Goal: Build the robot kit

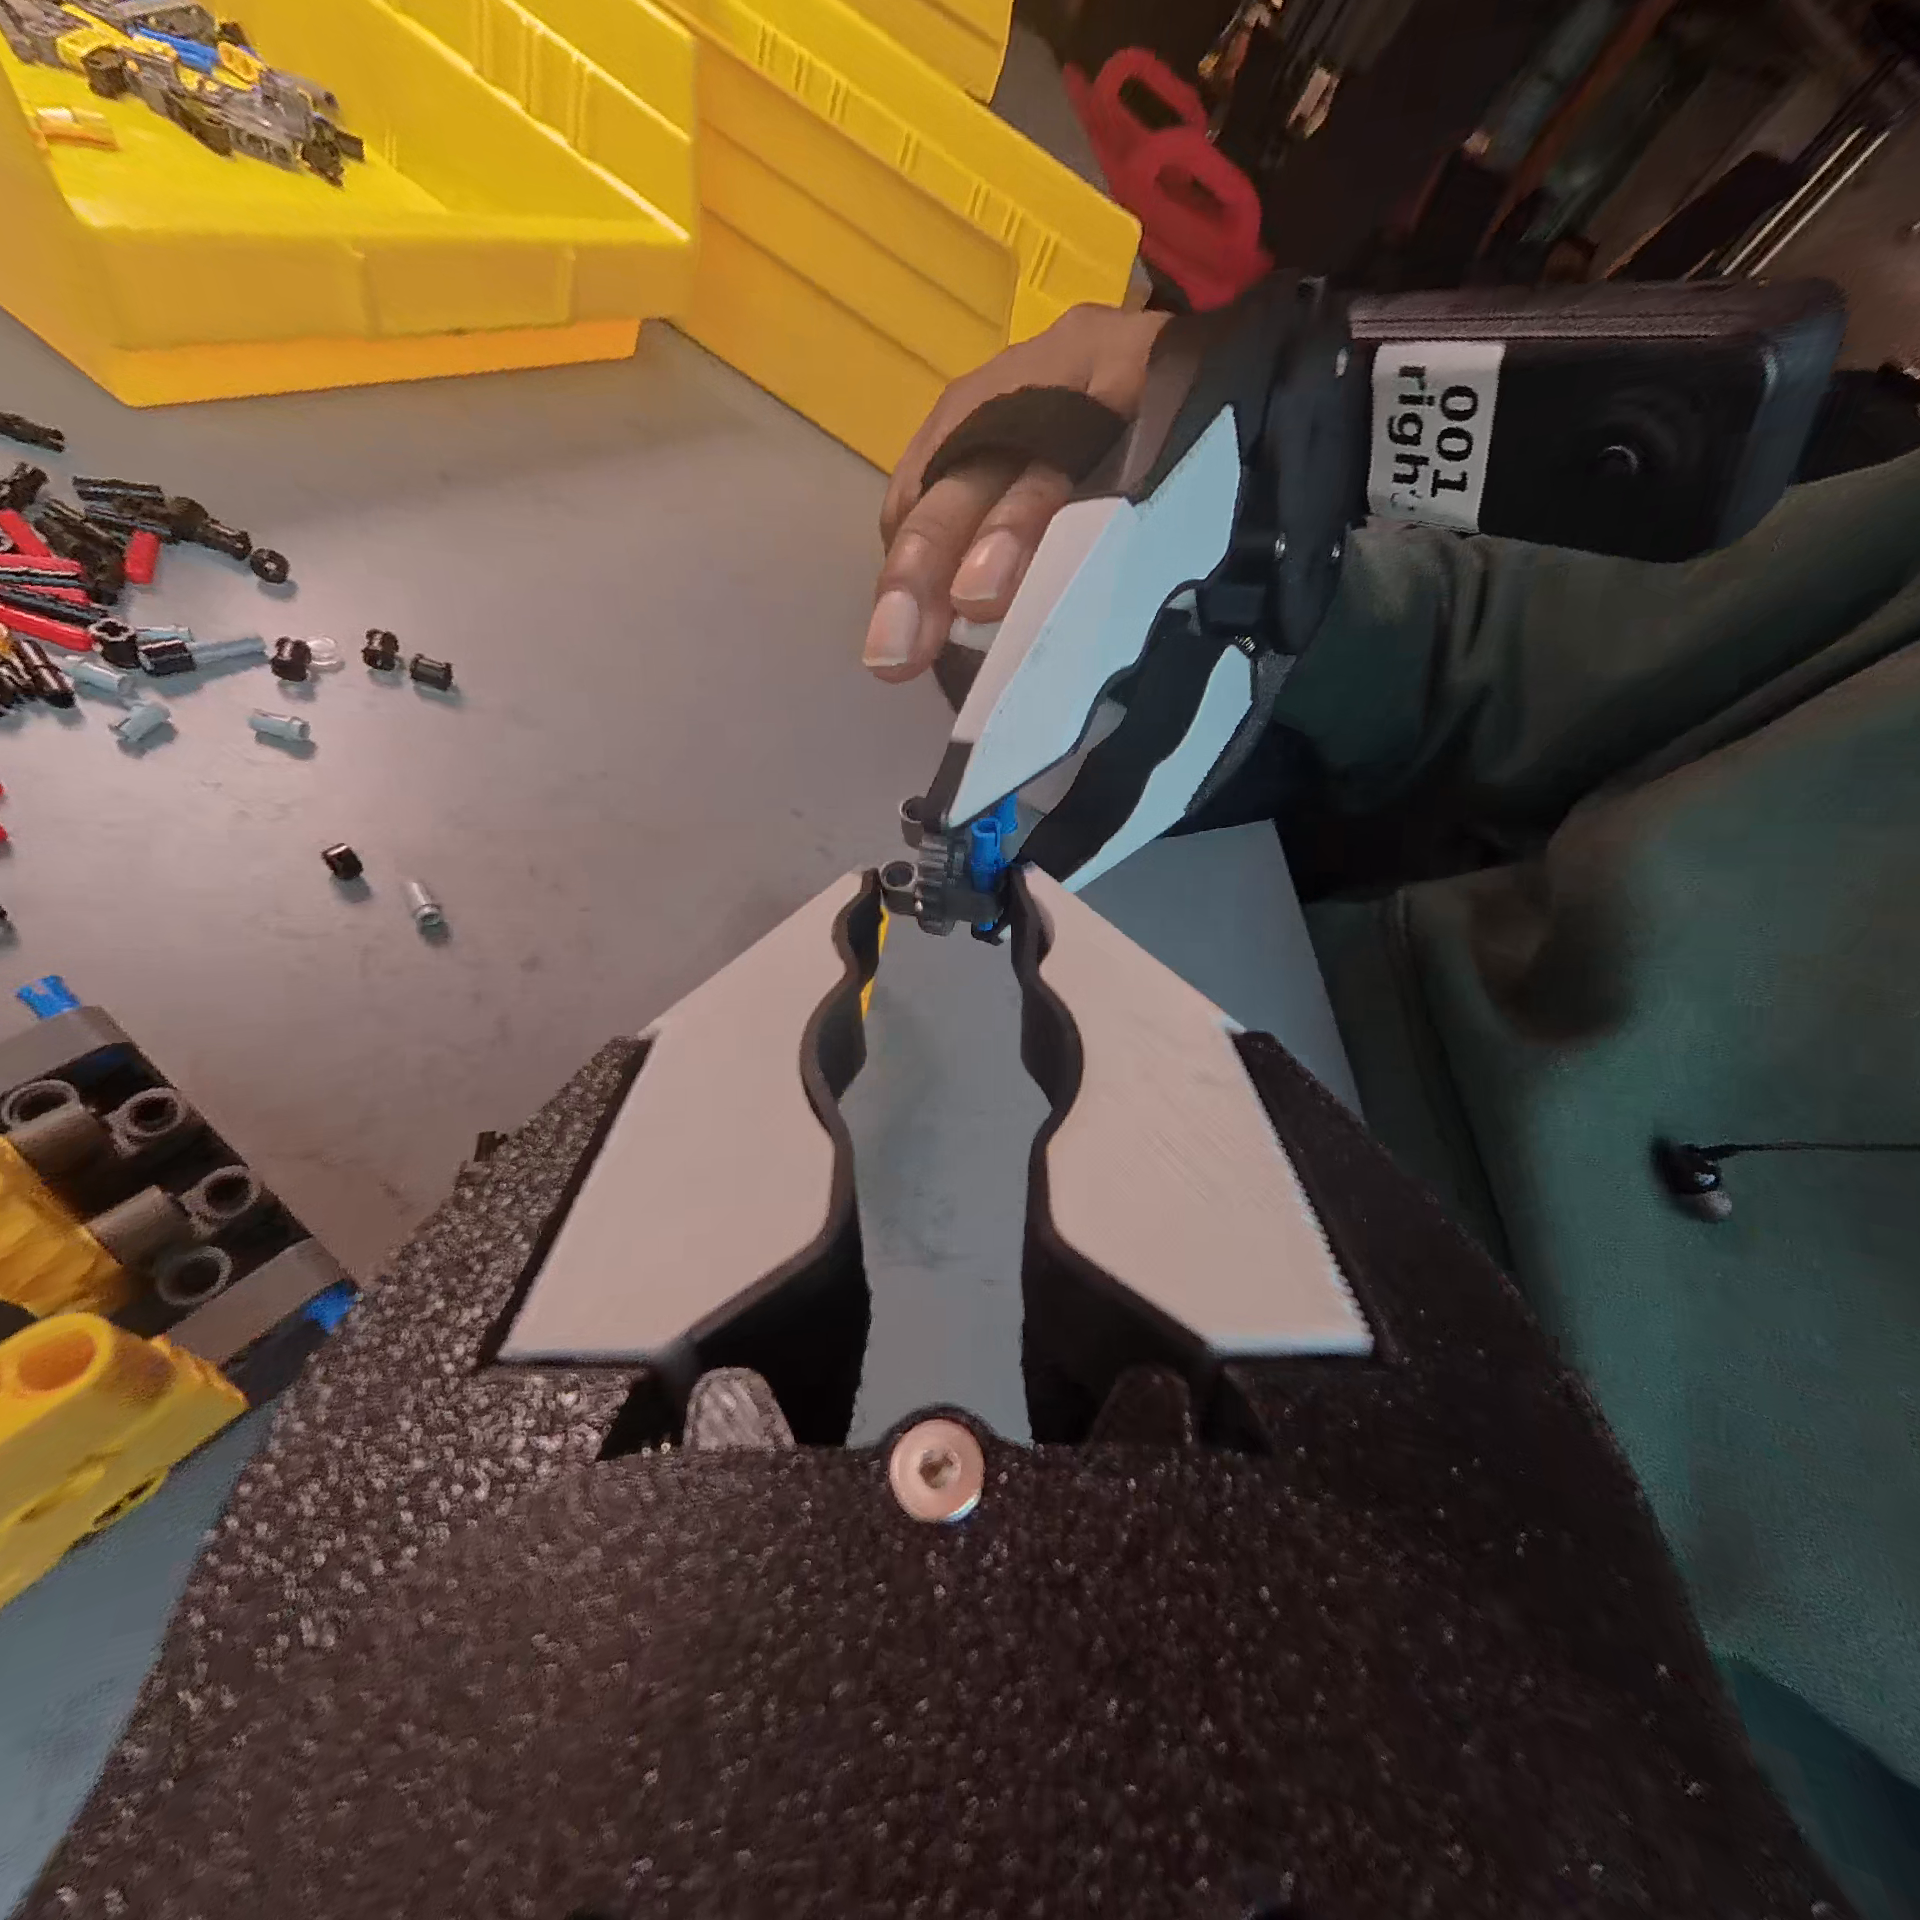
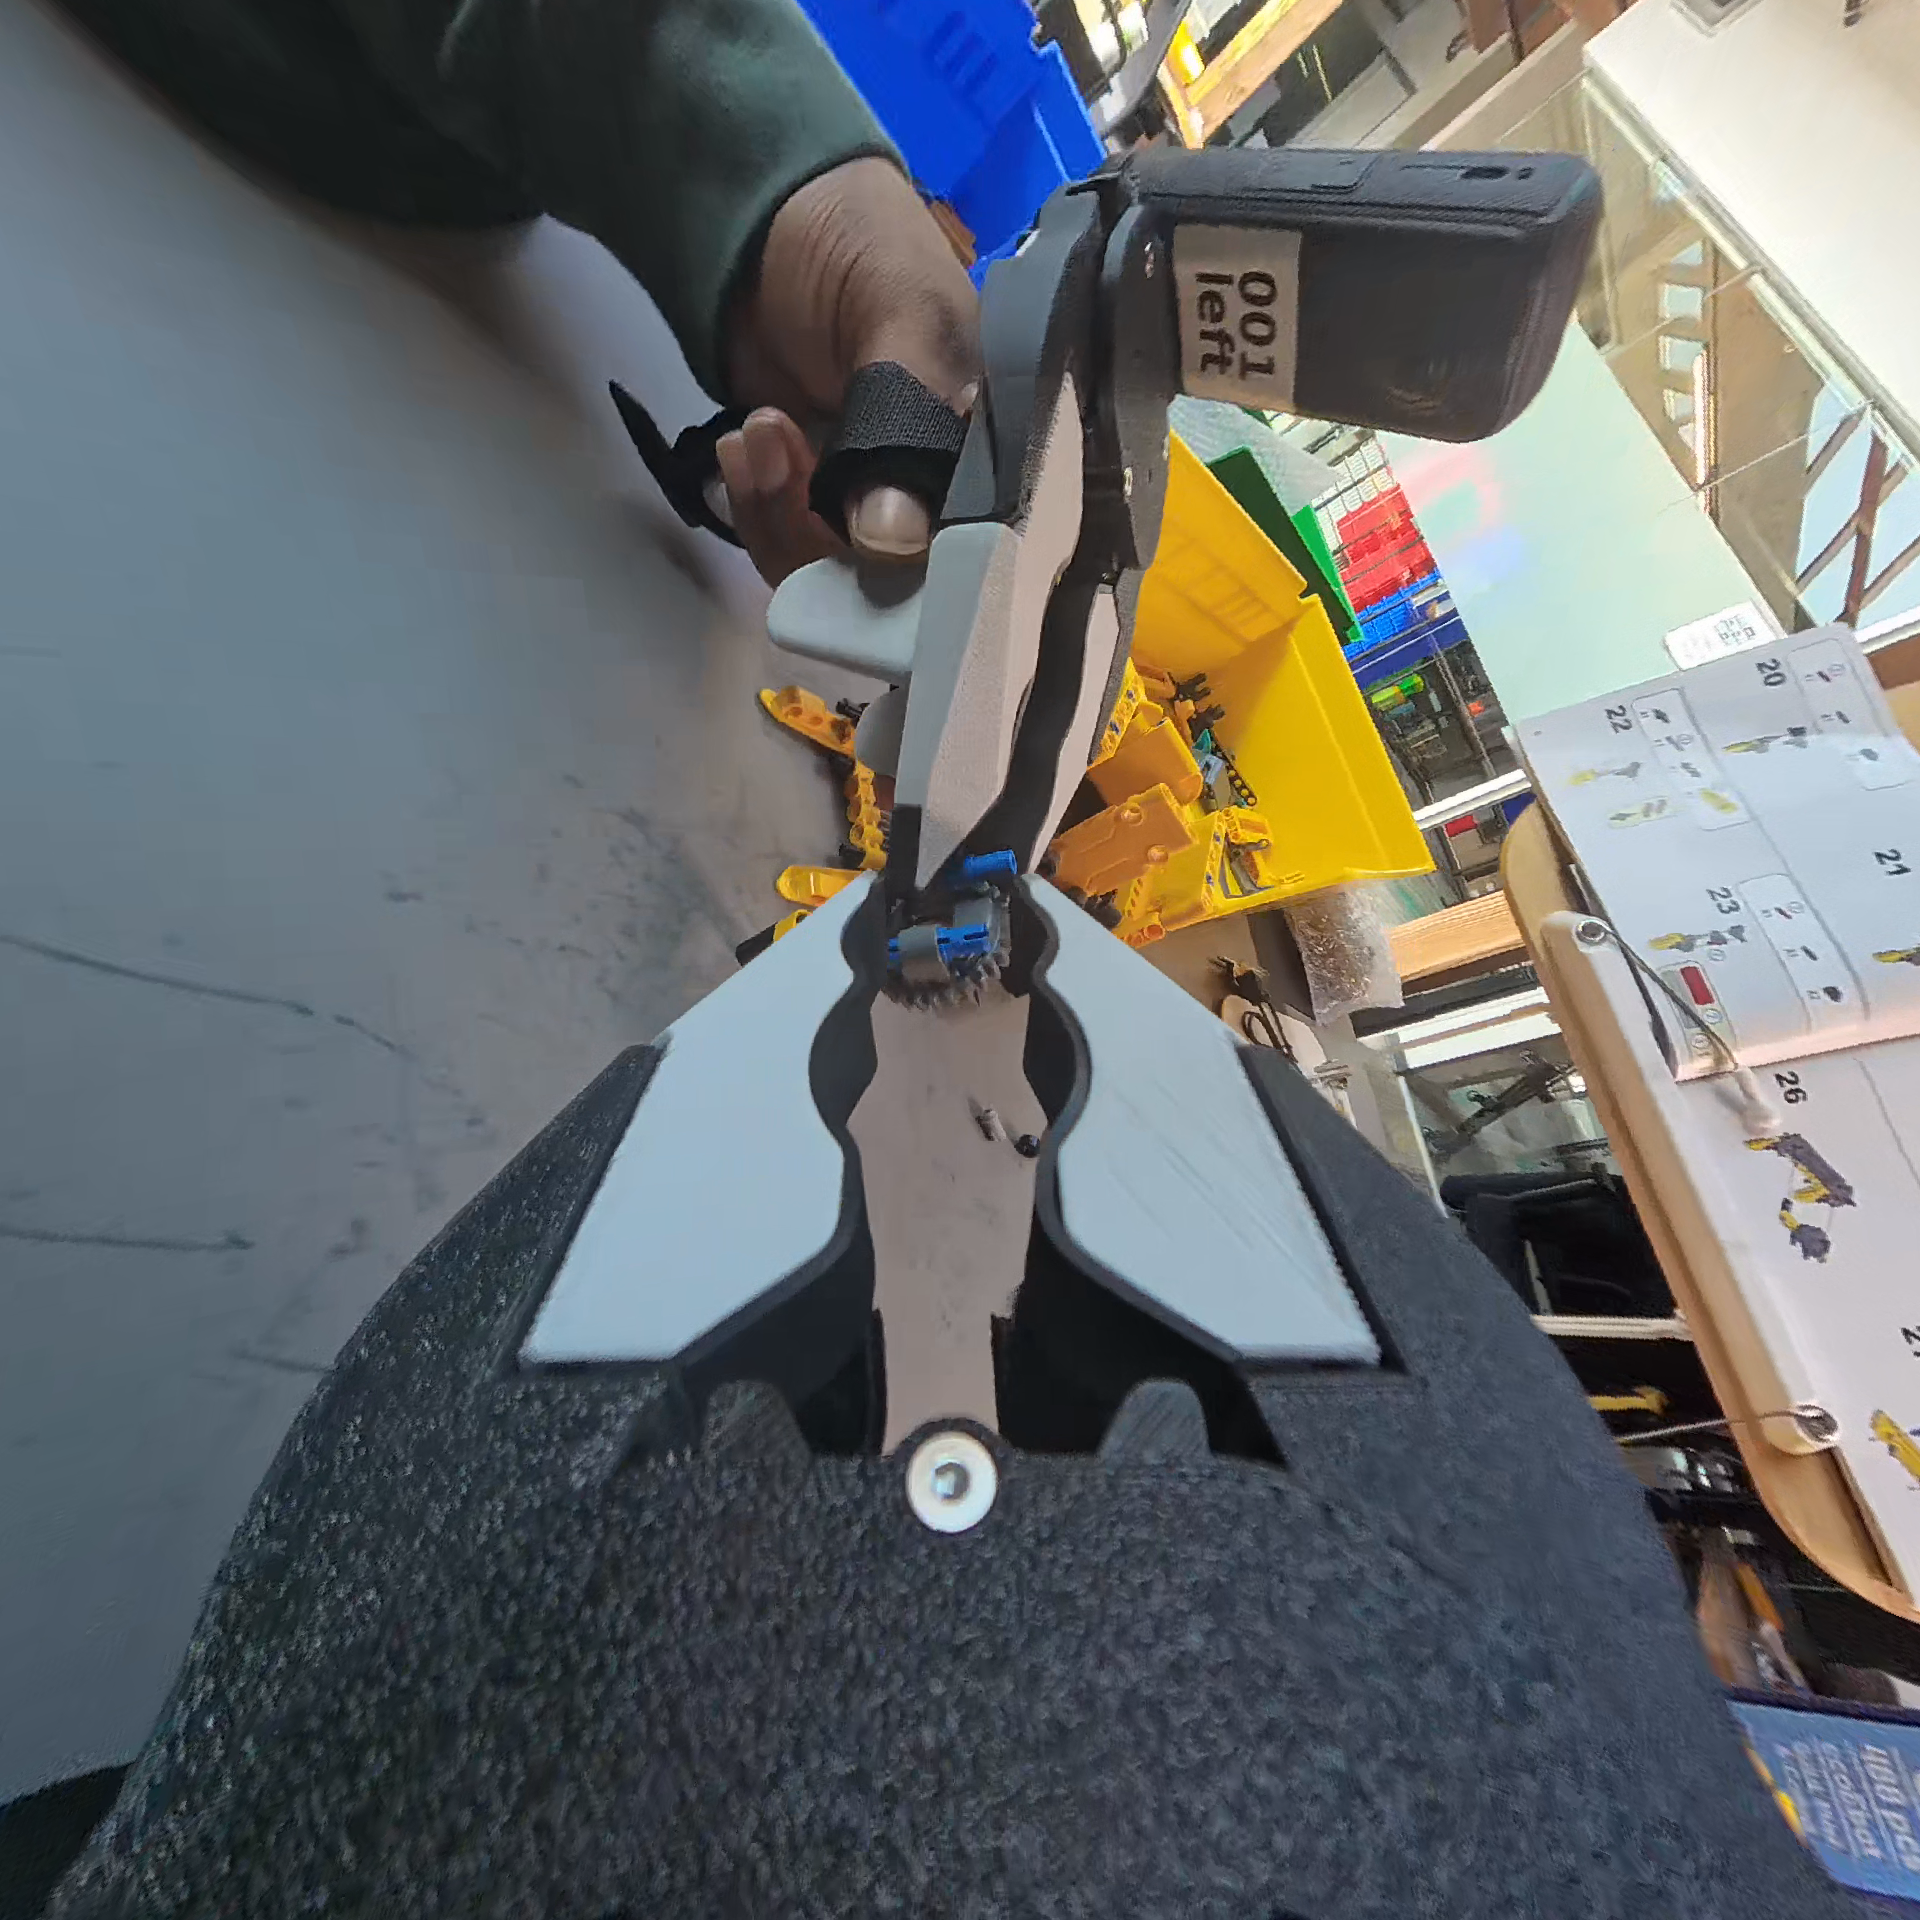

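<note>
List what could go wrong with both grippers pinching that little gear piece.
1. The gear assembly is gripped only at the tips of the left gripper and right gripper; it could slip and drop.
2. The blue pin may pop loose.
3. It sits near the table edge, so a dropped part could fall off.

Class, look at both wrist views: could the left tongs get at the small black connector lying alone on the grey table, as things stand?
Probably not yet. The left tongs are shut on the gear assembly, shared with the right tongs. The table around the black connector looks unobstructed.
</note>
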`<move>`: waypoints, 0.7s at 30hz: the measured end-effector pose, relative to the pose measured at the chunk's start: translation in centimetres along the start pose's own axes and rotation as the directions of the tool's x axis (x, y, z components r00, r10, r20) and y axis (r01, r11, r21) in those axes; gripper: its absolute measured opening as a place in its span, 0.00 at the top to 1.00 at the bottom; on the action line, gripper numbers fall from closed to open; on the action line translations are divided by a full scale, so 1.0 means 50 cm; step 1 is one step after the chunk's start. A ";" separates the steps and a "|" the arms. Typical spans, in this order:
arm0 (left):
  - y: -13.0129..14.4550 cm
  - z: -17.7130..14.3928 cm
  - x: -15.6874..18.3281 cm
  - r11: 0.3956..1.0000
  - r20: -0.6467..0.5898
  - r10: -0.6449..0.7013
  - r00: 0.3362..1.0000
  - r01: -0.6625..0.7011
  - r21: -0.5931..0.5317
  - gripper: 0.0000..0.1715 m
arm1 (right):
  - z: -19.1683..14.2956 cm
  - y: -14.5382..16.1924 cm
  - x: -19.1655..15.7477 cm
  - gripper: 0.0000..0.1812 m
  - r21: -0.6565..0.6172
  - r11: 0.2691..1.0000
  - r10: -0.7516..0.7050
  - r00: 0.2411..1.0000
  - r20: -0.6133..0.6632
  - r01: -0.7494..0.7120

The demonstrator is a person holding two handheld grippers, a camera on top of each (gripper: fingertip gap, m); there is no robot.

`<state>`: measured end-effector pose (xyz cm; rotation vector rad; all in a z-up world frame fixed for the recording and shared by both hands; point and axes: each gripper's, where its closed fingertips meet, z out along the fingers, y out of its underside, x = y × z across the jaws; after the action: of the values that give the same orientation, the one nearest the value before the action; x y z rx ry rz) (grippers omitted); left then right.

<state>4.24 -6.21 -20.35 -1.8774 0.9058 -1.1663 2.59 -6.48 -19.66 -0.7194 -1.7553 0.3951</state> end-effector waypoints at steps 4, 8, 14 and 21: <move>-0.012 -0.005 0.014 0.998 -0.066 -0.041 0.997 0.044 0.046 0.87 | -0.010 -0.013 0.008 0.88 0.067 0.994 0.082 0.997 0.010 -0.083; -0.020 -0.007 0.014 0.991 -0.094 -0.110 0.990 0.116 0.061 0.87 | -0.013 -0.013 0.017 0.88 0.063 0.995 0.083 0.997 -0.010 -0.082; -0.005 0.000 0.004 0.973 -0.088 -0.229 0.970 0.230 0.008 0.87 | -0.005 -0.003 0.012 0.86 -0.018 0.995 -0.095 0.994 -0.059 0.094; 0.022 0.009 -0.004 0.956 -0.080 -0.293 0.953 0.289 -0.056 0.87 | 0.001 0.012 -0.016 0.87 -0.075 0.991 -0.107 0.994 0.027 0.109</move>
<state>4.39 -6.46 -21.53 -2.0593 0.7208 -1.4243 2.83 -6.53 -20.66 -0.6727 -1.8298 0.2648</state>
